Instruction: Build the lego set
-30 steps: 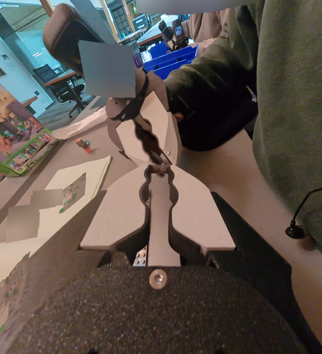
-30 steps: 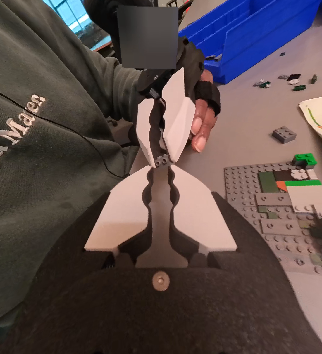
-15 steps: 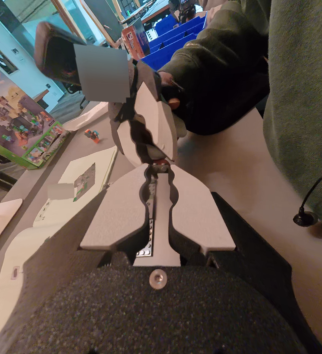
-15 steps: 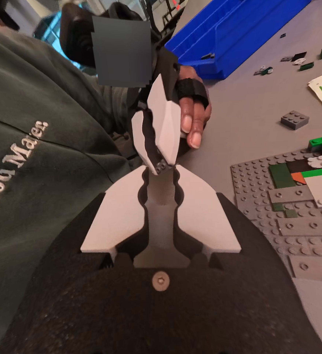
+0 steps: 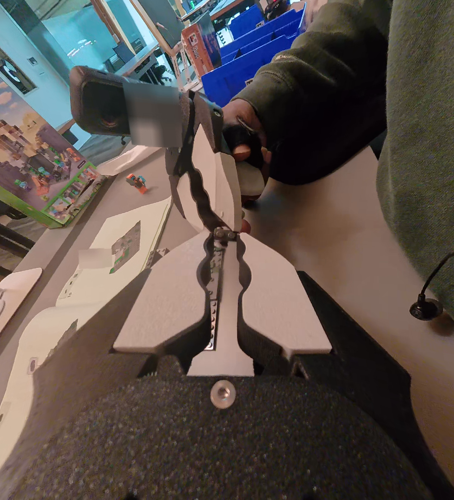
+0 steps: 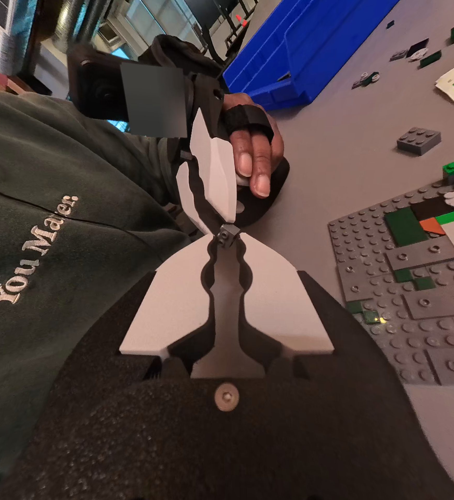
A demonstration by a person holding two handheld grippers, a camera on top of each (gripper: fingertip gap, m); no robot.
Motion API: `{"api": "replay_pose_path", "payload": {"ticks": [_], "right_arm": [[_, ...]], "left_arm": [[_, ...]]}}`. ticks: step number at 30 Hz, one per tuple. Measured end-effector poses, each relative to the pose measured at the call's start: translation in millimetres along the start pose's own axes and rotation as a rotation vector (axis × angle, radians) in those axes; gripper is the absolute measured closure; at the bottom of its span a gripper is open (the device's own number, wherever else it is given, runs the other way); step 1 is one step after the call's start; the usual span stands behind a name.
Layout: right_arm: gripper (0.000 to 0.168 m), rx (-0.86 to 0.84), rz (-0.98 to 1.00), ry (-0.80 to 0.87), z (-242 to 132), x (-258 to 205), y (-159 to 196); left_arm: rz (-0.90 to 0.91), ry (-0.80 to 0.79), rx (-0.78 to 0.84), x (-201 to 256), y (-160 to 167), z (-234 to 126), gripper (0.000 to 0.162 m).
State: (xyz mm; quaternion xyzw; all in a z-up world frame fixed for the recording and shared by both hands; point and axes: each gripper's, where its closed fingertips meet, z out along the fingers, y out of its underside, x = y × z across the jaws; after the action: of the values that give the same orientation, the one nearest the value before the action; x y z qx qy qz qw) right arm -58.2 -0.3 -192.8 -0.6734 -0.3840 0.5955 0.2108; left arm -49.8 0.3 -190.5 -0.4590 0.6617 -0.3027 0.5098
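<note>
- My left gripper [image 5: 225, 234] and my right gripper [image 6: 227, 238] meet tip to tip in the air above the grey table [image 6: 342, 162], close in front of my green sweatshirt [image 6: 44, 189].
- Between the tips sits a small dark grey brick [image 6: 227, 236], studs facing my right wrist camera.
- My right gripper's jaws stand narrow, pinching that brick at their very ends.
- My left gripper's jaws are also drawn narrow around the same brick [image 5: 224, 234]; both tips touch it, so the piece is gripped from opposite sides.
- The grey baseplate [image 6: 361, 243] lies flat on the table to the right of my right gripper, well apart from the held brick, with dark green, orange, white and grey tiles on it.
- A loose dark grey brick [image 6: 418, 144] rests beyond the baseplate, near the blue bin [image 6: 288, 67].
- The instruction booklet [image 5: 128, 243] and the set's box [image 5: 31, 173] lie to the left of my left gripper.
</note>
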Motion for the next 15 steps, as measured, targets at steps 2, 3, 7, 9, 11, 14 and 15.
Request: {"api": "replay_pose_path", "payload": {"ticks": [2, 3, 7, 9, 11, 14, 15], "right_arm": [[0.155, 0.002, 0.007, -0.011, 1.1, -0.2, 0.3], [0.155, 0.005, 0.010, -0.019, 1.4, -1.1, 0.0], [0.141, 0.025, -0.015, 0.007, 0.7, 0.9, -3.9], [0.135, 0.033, -0.056, 0.070, -5.1, 7.3, -7.3], [0.134, 0.021, -0.149, 0.198, -15.0, 19.5, -8.3], [0.135, -0.004, -0.251, 0.355, -31.1, 33.5, -5.7], [0.136, -0.006, -0.263, 0.393, -35.9, 37.8, -4.2]], "left_arm": [[0.000, -0.002, 0.003, -0.1, -0.5, -1.0, 0.146], [-0.006, -0.001, 0.007, 0.0, -1.2, -1.8, 0.147], [-0.051, -0.004, 0.002, -4.1, 0.3, -6.8, 0.148], [-0.072, -0.060, -0.048, -18.4, 10.1, -14.6, 0.148], [-0.120, -0.116, -0.116, -35.8, 25.2, -27.4, 0.148], [-0.221, -0.150, -0.259, -54.1, 58.1, -47.2, 0.148], [-0.257, -0.155, -0.325, -57.8, 72.1, -52.7, 0.148]]}}
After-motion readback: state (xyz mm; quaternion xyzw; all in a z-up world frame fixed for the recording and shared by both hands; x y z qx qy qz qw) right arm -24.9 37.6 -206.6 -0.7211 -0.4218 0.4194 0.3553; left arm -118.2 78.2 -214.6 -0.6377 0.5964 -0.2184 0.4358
